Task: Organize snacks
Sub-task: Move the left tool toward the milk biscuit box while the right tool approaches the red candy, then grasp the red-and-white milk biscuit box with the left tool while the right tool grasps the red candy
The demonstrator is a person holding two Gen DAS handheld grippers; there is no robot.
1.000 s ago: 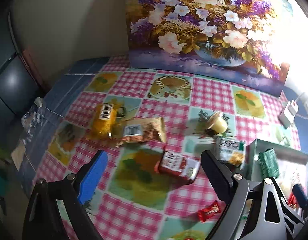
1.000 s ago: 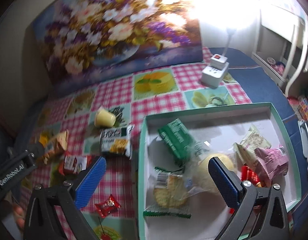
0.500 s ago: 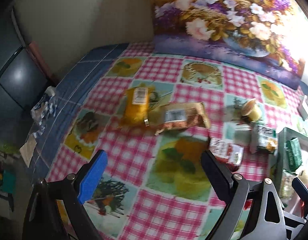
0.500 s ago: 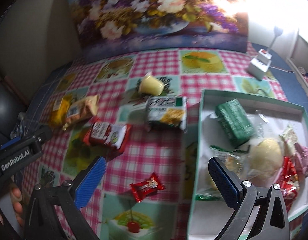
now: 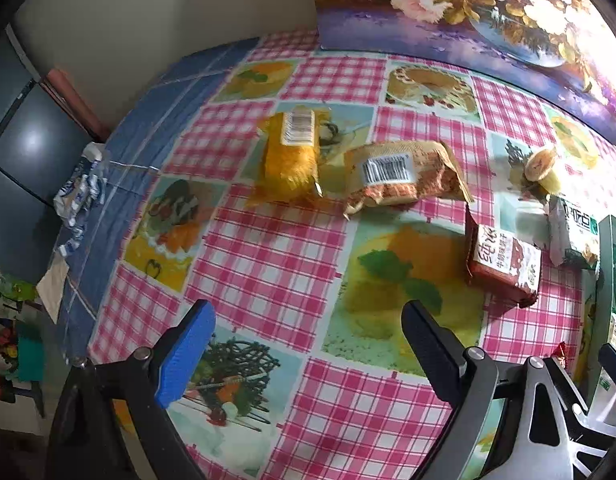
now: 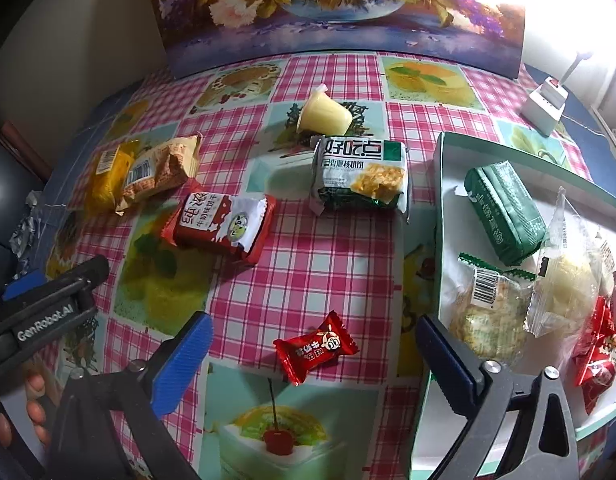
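Both hands have swung left off the box (image 6: 440,216) toward the loose snacks, right gripper (image 6: 312,354) just easing its empty jaws inward around the red candy (image 6: 314,346), left gripper (image 5: 308,344) hanging open, so another pickup looks next.

Counter (image 5: 267,264): covered by a pink-and-white checked cloth with printed panels of cakes and fruit; a blue cloth (image 5: 163,112) shows beyond its far-left edge.
Painting (image 6: 340,4): large flower still life, propped upright at the back of the counter against the wall.
Wall (image 5: 155,12): plain, pale, in shadow.
Dark panel (image 5: 23,156): glossy, left of the counter, carrying a soft reflection.
Light: strong white glare at upper right.
Power strip (image 6: 546,104): white, red switch, on the blue cloth at the counter's far right.
Crumpled wrapper (image 5: 81,192): on the blue cloth's left edge.
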